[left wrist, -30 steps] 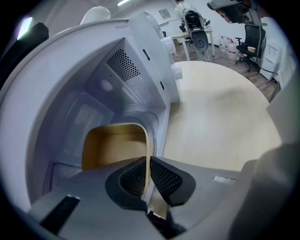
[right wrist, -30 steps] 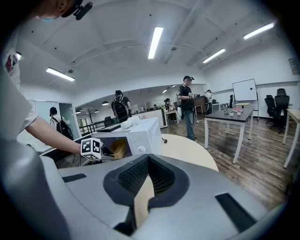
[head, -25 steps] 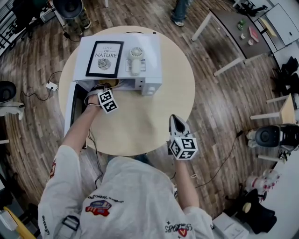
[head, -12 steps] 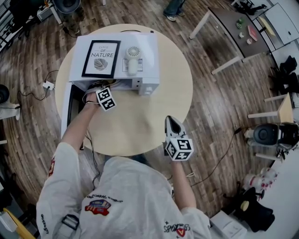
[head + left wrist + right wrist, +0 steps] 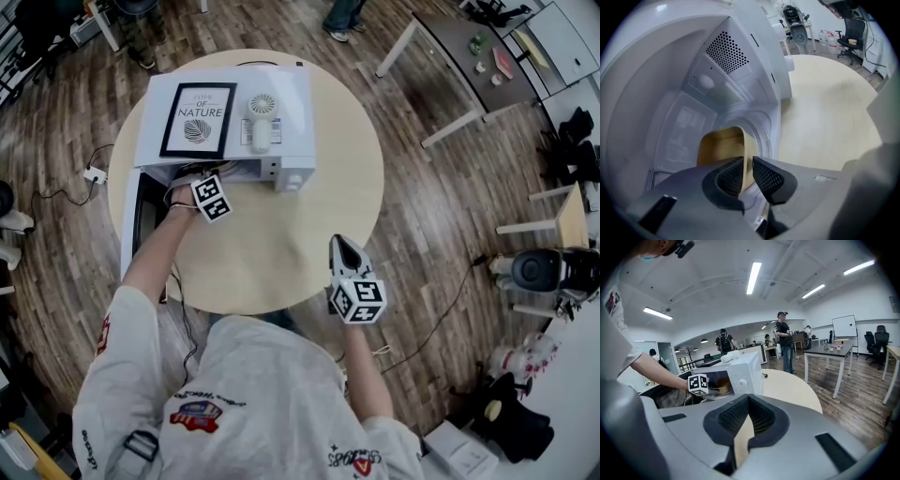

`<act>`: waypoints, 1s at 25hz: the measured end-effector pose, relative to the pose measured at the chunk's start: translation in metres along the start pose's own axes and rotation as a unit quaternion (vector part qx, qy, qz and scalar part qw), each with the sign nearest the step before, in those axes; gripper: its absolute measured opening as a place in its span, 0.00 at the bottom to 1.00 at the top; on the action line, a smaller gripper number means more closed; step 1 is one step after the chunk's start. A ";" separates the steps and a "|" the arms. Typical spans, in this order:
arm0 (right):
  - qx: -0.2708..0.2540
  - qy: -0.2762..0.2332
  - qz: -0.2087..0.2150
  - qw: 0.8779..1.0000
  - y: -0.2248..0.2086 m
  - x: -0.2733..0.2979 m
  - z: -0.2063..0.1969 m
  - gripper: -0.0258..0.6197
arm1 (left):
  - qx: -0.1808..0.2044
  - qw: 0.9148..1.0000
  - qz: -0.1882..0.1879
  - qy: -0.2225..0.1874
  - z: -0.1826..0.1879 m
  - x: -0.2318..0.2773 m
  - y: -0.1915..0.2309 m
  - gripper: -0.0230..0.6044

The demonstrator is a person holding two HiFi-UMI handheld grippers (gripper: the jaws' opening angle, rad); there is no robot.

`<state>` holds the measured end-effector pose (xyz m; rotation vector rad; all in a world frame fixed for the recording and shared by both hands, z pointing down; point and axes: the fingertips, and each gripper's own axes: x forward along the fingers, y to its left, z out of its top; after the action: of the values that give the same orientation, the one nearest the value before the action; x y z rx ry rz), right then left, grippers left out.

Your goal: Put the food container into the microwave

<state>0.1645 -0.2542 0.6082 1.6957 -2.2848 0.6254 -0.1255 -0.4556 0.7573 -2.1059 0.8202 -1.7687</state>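
Now | round table (image 5: 309, 239), plank floor (image 5: 441, 234) | left tool (image 5: 748, 174) opening round container (image 5: 721, 147) | right tool (image 5: 749, 400) closed

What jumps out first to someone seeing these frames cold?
The white microwave on the round table, door open, with a framed print and fan on top. Inside it the left gripper, jaws just opening, straddles the rim of the food container; the right gripper hovers shut over the table.
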 end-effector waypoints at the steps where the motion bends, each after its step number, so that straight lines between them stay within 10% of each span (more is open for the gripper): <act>1: 0.000 0.001 0.000 1.000 -0.001 0.000 -0.001 0.04 | 0.000 1.000 0.003 -0.001 0.001 0.000 0.001 0.11; 25: -0.007 -0.006 0.023 1.000 0.011 -0.005 0.002 0.04 | -0.072 0.994 0.056 -0.052 -0.001 -0.052 0.001 0.09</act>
<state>0.1561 -0.2479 0.6020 1.6482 -2.3374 0.6095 -0.1320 -0.4266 0.7149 -2.1738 1.0442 -1.5705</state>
